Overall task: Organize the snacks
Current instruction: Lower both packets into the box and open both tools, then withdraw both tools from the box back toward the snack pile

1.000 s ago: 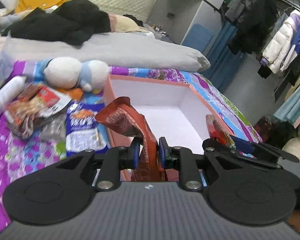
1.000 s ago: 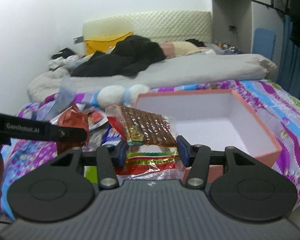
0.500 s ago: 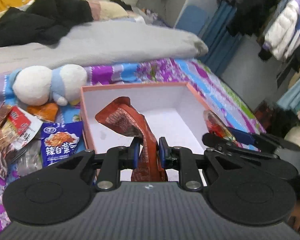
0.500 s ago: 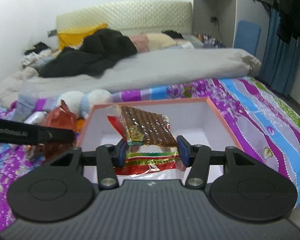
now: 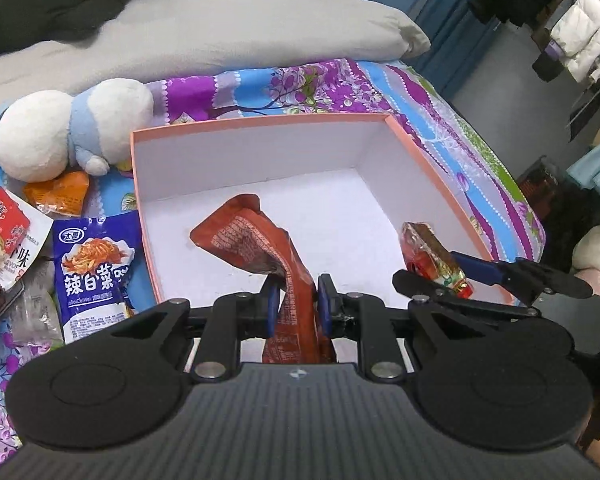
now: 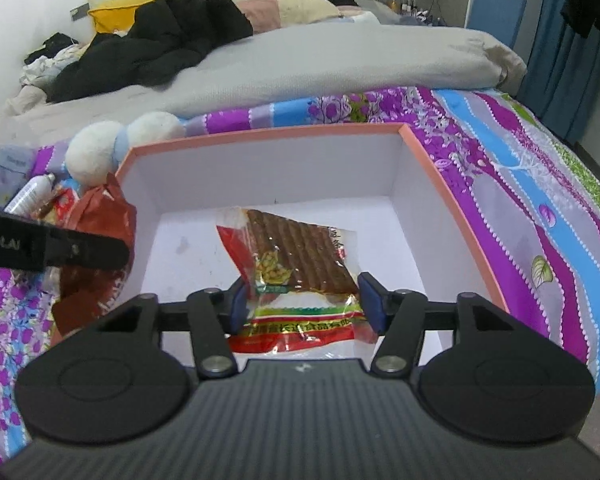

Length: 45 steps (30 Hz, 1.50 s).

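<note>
An open box (image 5: pixel 420 156) with an orange rim and white inside lies on the bed; it also shows in the right wrist view (image 6: pixel 440 184). My left gripper (image 5: pixel 298 306) is shut on a crumpled red-brown snack packet (image 5: pixel 256 240) and holds it over the box's near left part. My right gripper (image 6: pixel 306 302) is shut on a clear packet of brown ridged snack sticks with a red and green label (image 6: pixel 300 264), held over the box floor. The right gripper and its packet (image 5: pixel 432 256) show at the box's right wall in the left wrist view.
Left of the box lie loose snacks: a blue packet (image 5: pixel 94 268), an orange packet (image 5: pixel 58 194), a red and white packet (image 5: pixel 10 232). A white and blue plush toy (image 5: pixel 68 128) sits at the box's far left corner. Grey duvet (image 5: pixel 220 28) lies behind. The bed edge drops off right.
Both grippers have moved forward and tilted down over the box, each still holding its packet. The box now fills the middle of both views.
</note>
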Each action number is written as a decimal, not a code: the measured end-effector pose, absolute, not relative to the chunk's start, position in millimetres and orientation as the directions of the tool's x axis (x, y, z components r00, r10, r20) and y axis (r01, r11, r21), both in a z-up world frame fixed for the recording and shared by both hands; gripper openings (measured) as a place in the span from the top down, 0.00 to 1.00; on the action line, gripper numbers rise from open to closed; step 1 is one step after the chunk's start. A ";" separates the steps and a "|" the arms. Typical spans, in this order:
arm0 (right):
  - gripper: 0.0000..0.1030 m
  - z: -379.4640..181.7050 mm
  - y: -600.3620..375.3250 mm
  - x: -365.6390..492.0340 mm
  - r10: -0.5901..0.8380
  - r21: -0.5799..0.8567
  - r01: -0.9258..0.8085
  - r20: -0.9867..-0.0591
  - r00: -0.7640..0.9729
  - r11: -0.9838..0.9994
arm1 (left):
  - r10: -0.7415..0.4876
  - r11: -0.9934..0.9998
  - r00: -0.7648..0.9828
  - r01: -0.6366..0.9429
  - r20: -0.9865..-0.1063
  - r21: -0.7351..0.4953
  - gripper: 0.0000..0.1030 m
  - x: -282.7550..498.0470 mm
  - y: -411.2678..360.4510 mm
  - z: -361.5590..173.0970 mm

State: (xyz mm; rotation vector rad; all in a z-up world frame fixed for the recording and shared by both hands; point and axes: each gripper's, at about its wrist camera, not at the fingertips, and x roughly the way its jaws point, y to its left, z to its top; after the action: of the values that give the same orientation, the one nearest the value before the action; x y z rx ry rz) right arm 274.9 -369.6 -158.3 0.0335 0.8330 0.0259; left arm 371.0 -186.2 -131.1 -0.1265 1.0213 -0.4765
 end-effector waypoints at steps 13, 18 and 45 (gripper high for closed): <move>0.28 -149.4 -368.4 268.0 0.048 0.061 -0.006 -0.715 0.698 0.998 | -0.453 0.889 0.504 0.318 -0.735 -0.330 0.45 358.2 -173.3 -111.0; 0.28 -135.2 -361.5 252.5 0.065 0.070 -0.024 -0.672 0.738 0.997 | -0.464 0.883 0.559 0.356 -0.688 -0.306 0.45 339.7 -163.6 -90.8; 0.28 -100.3 -286.6 119.3 0.226 0.166 -0.166 -0.465 0.856 0.972 | -0.339 0.939 0.772 0.239 -0.537 -0.249 0.45 152.2 -48.9 -64.1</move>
State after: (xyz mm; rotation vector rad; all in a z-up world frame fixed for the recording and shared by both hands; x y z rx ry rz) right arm 119.3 -286.6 -100.3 0.1211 0.5023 0.2066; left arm 152.2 -48.9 -64.1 -0.1702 0.6134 -0.3150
